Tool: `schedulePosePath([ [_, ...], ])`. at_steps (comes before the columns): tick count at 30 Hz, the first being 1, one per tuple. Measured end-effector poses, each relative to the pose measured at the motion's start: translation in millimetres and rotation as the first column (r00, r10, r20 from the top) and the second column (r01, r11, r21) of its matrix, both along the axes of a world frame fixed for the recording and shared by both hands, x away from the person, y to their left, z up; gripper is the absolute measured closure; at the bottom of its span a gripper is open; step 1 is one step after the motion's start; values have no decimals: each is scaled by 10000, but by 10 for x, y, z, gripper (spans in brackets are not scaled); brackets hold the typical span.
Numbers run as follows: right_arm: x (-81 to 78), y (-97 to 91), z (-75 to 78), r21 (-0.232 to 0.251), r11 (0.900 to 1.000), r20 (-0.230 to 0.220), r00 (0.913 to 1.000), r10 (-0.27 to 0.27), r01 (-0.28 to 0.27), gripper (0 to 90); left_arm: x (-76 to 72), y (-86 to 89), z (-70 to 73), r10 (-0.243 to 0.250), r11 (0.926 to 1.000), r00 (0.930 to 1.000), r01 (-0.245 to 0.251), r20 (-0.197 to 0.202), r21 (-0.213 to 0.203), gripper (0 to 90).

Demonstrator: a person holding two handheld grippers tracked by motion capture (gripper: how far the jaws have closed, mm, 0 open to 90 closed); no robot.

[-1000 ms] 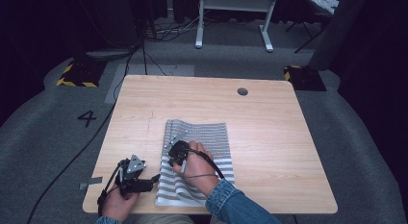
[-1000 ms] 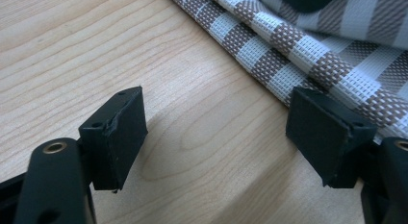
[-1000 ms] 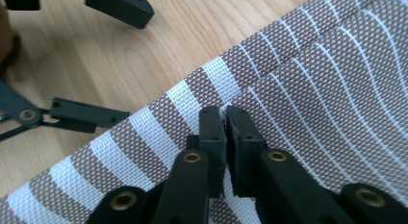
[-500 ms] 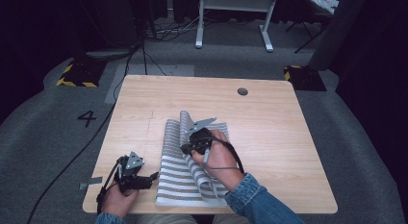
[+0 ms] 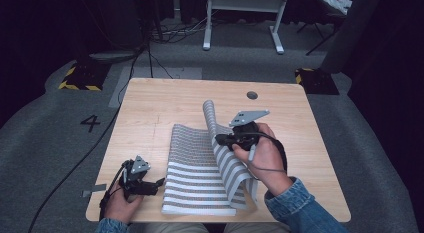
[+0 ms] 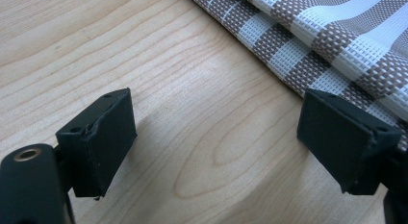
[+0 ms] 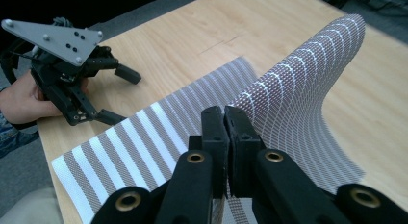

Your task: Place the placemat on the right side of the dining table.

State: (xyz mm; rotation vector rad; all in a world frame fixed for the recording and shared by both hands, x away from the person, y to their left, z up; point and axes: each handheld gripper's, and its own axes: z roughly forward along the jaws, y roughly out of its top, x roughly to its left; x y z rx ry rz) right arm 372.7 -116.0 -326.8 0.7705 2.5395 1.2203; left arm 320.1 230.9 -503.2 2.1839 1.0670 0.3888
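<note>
A brown-and-white striped woven mat (image 5: 197,180) lies on the front half of the wooden table (image 5: 165,103). My right gripper (image 5: 220,139) is shut on one edge of the mat and holds that part up off the table, so a flap (image 5: 212,118) curls upright. In the right gripper view the jaws (image 7: 224,116) pinch the weave, with the flap (image 7: 298,75) arching to the right. My left gripper (image 5: 159,185) rests at the front left, just beside the mat's left edge (image 6: 337,36). Its jaws (image 6: 216,137) have just been opening, with only bare wood between them.
A round cable hole (image 5: 252,95) sits near the table's far right corner. Behind the table stands a white frame (image 5: 242,23). A black cable (image 5: 95,148) runs over the grey floor on the left, past a painted 4 (image 5: 90,123).
My right gripper has risen and moved to the right with the mat's edge, peeling the upper layer open and standing it up. The left hand has stayed put.
</note>
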Motion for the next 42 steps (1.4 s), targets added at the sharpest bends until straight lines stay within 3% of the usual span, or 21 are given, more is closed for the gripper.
schedulePosePath([
  [4, -14, -256, 175, 241, 9993, 602, 9978, -293, 279, 886, 28, -9, -3, 14, 10000, 10000, -14, -62, 60, 105],
  [9, -2, -505, 288, 381, 9971, 977, 9927, -700, 666, 886, 59, -11, -6, 201, 9997, 9996, -199, -189, 126, 47],
  [20, 58, -1018, 450, 50, 9882, 1662, 9744, -1515, 1528, 887, 85, -15, -8, 440, 9988, 9987, -435, -269, 216, 0],
  [29, 155, -1430, 578, 10, 9711, 2039, 9506, -2339, 2388, 888, 79, -14, -8, 550, 9983, 9980, -545, -295, 195, 1],
  [32, 186, -1514, 602, -2, 9687, 2133, 9464, -2426, 2483, 888, 76, -14, -8, 585, 9981, 9978, -580, -296, 196, 1],
  [33, 209, -1591, 621, 41, 9633, 2178, 9399, -2629, 2685, 888, 72, -11, -7, 617, 9979, 9977, -610, -287, 222, 1],
  [38, 262, -1745, 637, -19, 9539, 2249, 9296, -2919, 3000, 888, 66, -10, -10, 645, 9978, 9975, -640, -274, 190, 1],
  [39, 287, -1818, 639, -50, 9466, 2311, 9214, -3125, 3223, 888, 65, -11, -11, 636, 9979, 9975, -632, -304, 158, 1],
  [40, 287, -1818, 639, -50, 9466, 2311, 9214, -3125, 3223, 888, 65, -11, -11, 636, 9979, 9975, -632, -304, 158, 1],
  [42, 312, -1892, 637, -29, 9393, 2395, 9122, -3325, 3431, 888, 66, -10, -11, 639, 9978, 9975, -634, -293, 173, 1],
])
